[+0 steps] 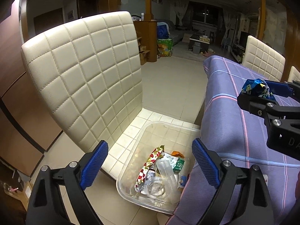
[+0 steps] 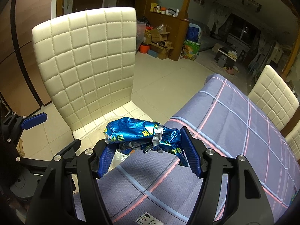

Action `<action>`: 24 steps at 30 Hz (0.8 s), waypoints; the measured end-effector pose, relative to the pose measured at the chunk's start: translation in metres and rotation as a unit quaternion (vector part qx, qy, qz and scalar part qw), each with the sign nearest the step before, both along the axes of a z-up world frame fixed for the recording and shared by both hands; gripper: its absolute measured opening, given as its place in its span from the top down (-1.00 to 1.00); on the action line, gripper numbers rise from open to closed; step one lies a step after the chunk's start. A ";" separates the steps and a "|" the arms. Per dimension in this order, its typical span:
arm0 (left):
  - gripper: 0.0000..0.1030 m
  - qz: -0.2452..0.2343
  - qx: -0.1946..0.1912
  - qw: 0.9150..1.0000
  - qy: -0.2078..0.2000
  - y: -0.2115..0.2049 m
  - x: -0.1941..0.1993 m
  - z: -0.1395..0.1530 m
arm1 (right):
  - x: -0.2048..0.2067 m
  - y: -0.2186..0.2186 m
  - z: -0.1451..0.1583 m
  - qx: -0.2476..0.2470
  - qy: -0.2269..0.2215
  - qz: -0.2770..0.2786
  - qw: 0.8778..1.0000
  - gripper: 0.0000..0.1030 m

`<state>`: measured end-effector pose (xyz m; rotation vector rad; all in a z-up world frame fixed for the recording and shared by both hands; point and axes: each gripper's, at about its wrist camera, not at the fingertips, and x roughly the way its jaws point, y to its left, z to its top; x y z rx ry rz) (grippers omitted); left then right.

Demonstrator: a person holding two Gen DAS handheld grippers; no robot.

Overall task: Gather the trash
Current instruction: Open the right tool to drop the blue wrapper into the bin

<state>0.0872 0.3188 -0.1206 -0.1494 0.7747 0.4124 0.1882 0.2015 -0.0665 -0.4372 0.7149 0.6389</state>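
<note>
The right gripper jaws clamp the blue wrapper; left gripper jaws gape empty. Released short of the bin ahead, it lands on the tabletop.

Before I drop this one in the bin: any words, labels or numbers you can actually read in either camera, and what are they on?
"DA", cut off at the frame edge: on the right claw body.
Yellow-green Chinese characters on the blue wrapper: crumpled, not reliably readable.
Label on the tablecloth near edge: too small.
Green packet in the clear bin: print too small.
</note>
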 end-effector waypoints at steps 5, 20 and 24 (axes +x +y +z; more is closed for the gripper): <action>-0.72 0.016 0.004 1.000 0.003 0.008 -0.009 -0.003 | -0.004 0.013 -0.004 -0.004 0.004 0.014 1.000 -0.30; -0.72 0.042 0.015 0.999 0.011 0.026 -0.029 -0.007 | -0.010 0.047 -0.008 -0.003 0.002 0.036 0.999 -0.57; -0.72 0.042 0.014 0.999 0.010 0.027 -0.029 -0.007 | -0.011 0.043 -0.005 0.003 -0.013 0.021 1.000 -0.89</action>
